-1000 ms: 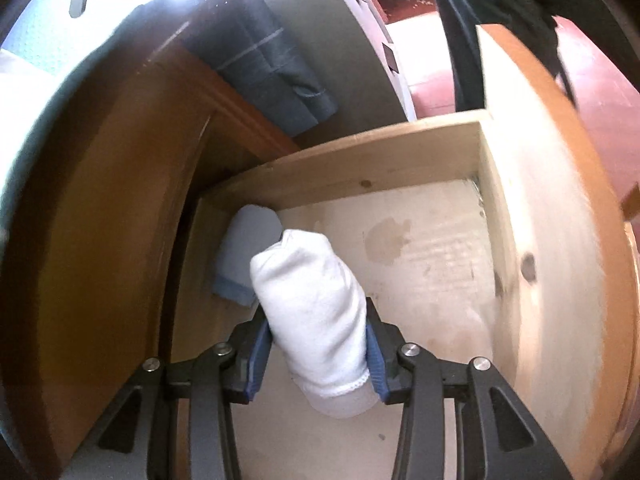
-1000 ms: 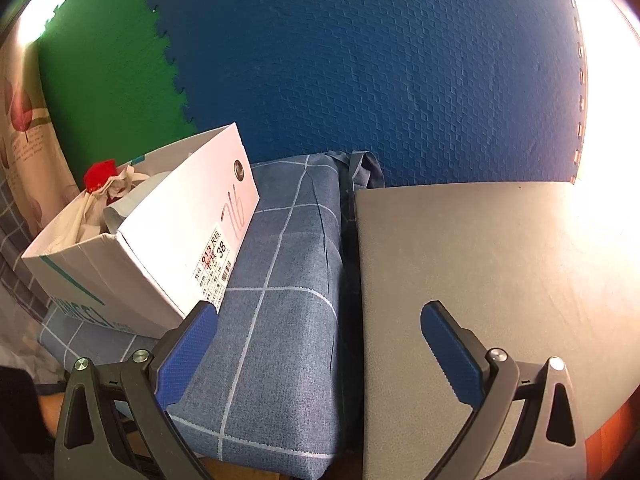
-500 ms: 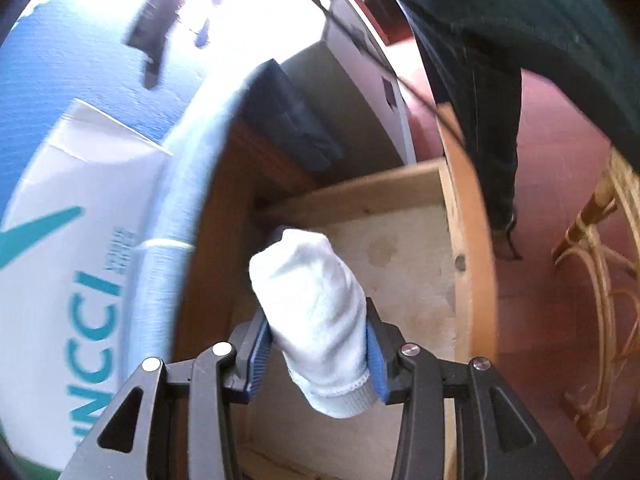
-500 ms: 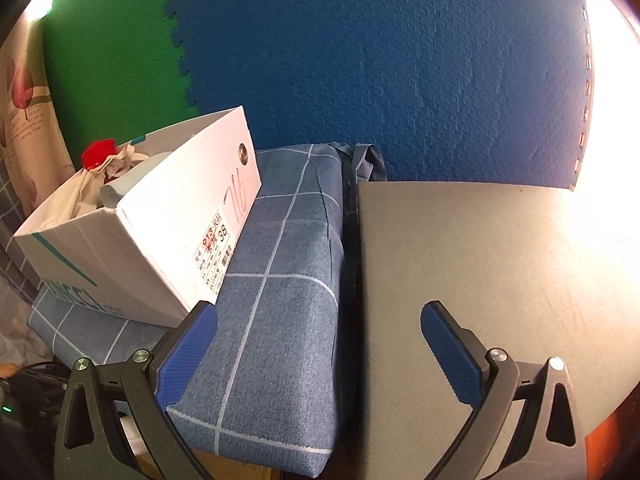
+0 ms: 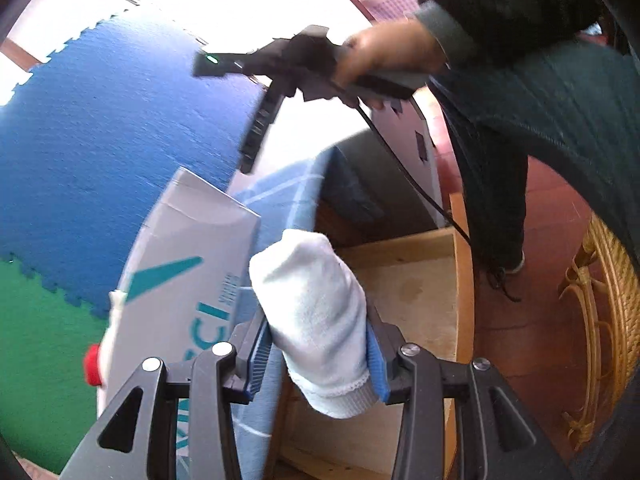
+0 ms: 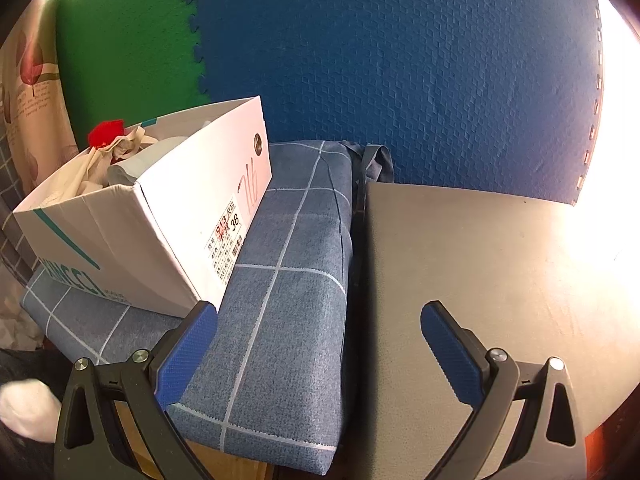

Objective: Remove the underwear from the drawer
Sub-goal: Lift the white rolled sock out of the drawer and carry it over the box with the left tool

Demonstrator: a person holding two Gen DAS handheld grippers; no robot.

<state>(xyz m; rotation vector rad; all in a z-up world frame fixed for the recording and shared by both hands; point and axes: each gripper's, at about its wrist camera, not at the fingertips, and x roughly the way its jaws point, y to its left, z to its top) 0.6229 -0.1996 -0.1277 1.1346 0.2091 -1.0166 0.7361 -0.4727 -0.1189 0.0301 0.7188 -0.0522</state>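
My left gripper (image 5: 318, 354) is shut on a rolled white underwear bundle (image 5: 316, 320) and holds it up above the open wooden drawer (image 5: 416, 296), level with the cabinet top. The bundle also shows at the bottom left of the right wrist view (image 6: 26, 410). My right gripper (image 6: 320, 348) is open and empty, hovering over the blue checked cloth (image 6: 288, 280) on the cabinet top. It shows from the side in the left wrist view (image 5: 280, 68), held in the person's hand.
A white shoebox (image 6: 132, 232) with cloth items stands on the checked cloth at left. A grey flat surface (image 6: 480, 280) lies to the right. Blue and green foam mats (image 6: 400, 60) cover the wall. A wicker chair (image 5: 600, 320) stands on the red floor.
My left gripper has lifted the white bundle out of the drawer, up to the cabinet top. The right gripper has drifted slightly upward; it stays open.
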